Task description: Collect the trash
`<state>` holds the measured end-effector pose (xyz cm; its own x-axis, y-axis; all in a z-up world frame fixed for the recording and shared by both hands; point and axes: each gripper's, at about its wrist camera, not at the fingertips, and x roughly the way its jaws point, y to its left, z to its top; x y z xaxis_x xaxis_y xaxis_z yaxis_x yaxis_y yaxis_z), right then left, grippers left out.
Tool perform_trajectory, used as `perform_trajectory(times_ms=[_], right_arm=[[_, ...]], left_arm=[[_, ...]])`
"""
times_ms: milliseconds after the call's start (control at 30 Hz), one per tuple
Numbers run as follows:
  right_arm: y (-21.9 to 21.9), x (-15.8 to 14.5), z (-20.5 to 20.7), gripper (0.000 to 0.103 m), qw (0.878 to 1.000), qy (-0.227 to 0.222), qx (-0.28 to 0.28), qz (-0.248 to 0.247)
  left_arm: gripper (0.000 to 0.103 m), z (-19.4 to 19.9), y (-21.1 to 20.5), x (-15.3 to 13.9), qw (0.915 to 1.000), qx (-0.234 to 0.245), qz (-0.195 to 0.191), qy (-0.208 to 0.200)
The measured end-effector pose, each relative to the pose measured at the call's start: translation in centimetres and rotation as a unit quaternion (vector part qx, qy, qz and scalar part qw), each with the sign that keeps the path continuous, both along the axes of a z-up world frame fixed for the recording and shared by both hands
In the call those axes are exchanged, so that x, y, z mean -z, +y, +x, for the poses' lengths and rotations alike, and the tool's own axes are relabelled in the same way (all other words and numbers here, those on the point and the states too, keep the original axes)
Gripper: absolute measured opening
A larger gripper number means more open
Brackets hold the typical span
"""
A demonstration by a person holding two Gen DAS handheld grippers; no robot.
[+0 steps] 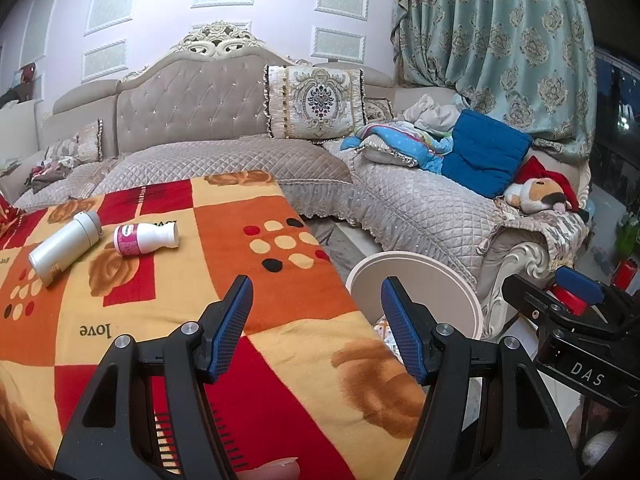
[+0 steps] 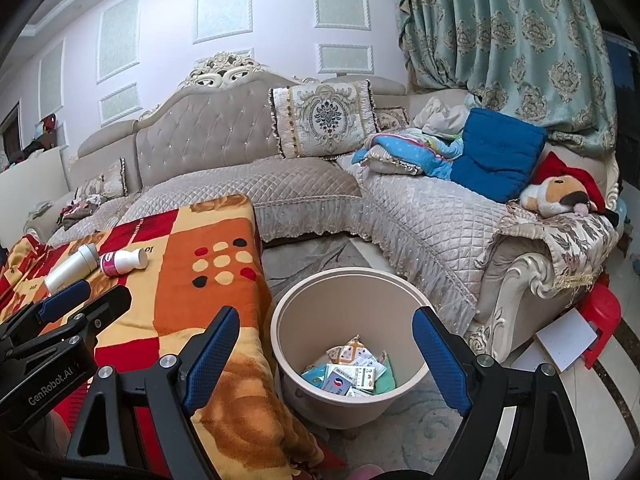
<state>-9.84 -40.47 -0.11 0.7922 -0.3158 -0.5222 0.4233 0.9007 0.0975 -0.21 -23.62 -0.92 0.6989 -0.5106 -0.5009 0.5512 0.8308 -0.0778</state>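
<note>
Two bottles left on the blanket-covered table, bin waiting below its right edge.

A white bottle (image 1: 66, 246) and a pink-labelled bottle (image 1: 146, 239) are seen lying on their sides, just beside each other, at the far left of the table (image 1: 280, 340). The beige bin (image 2: 348, 360), already holding wrappers and packets (image 2: 352, 368), is set on the floor against the table's right side, presumably so trash can be dropped straight in. The left tool (image 1: 316, 330) and right tool (image 2: 326, 364) are both held apart and empty. Nothing is seen blocking the bottles; a sofa (image 1: 248, 160) lies beyond.
</note>
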Motion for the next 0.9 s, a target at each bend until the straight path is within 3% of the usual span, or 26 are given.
perform_trajectory(times_ms=[900], right_arm=[[-0.14, 0.18, 0.41, 0.087, 1.000, 0.007, -0.003, 0.001]], left_arm=[[0.066, 0.20, -0.08, 0.70, 1.0000, 0.005, 0.004, 0.006]])
